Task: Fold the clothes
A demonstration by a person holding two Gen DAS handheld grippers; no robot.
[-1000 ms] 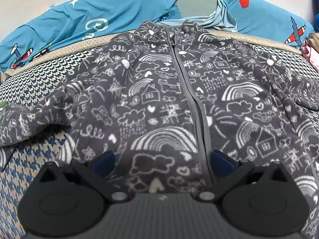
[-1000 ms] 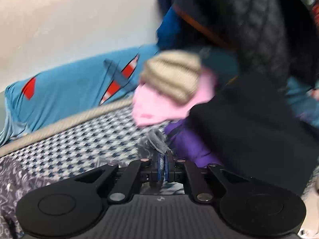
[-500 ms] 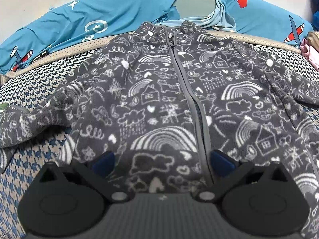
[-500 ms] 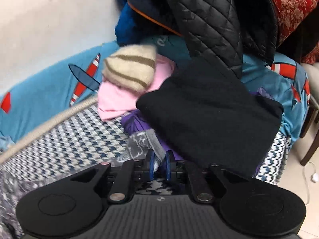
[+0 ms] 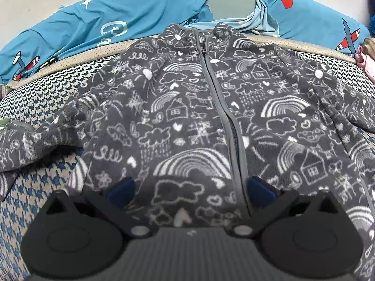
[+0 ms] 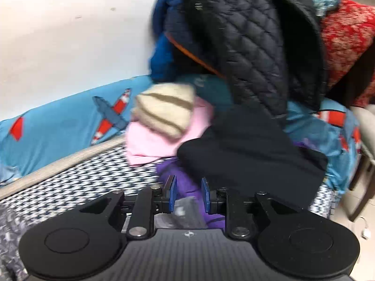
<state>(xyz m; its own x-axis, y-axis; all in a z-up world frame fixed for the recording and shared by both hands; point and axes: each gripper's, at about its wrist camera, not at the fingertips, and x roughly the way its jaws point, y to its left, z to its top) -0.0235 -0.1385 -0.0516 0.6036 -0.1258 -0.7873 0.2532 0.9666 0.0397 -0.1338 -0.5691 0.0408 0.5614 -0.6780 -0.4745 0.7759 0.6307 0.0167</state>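
A dark grey fleece jacket (image 5: 187, 121) with white doodle prints lies flat and zipped, front up, on a houndstooth bed cover (image 5: 35, 107). Its sleeves spread left and right. My left gripper (image 5: 191, 190) is open, hovering just over the jacket's bottom hem, one pad on each side of the zip. My right gripper (image 6: 187, 195) is partly open, with the grey sleeve cuff (image 6: 185, 213) lying loose below and between its pads. It faces a pile of clothes at the bed's right end.
A blue aeroplane-print sheet (image 5: 117, 23) runs along the wall behind the jacket. The pile holds a black folded garment (image 6: 253, 154), a pink one (image 6: 152, 142), a cream striped knit (image 6: 164, 112), a purple item (image 6: 178, 175) and a quilted black jacket (image 6: 248, 46).
My right gripper was shut on the jacket's sleeve cuff and has opened, letting it go. Its view has swung back left. The left gripper has stayed put.
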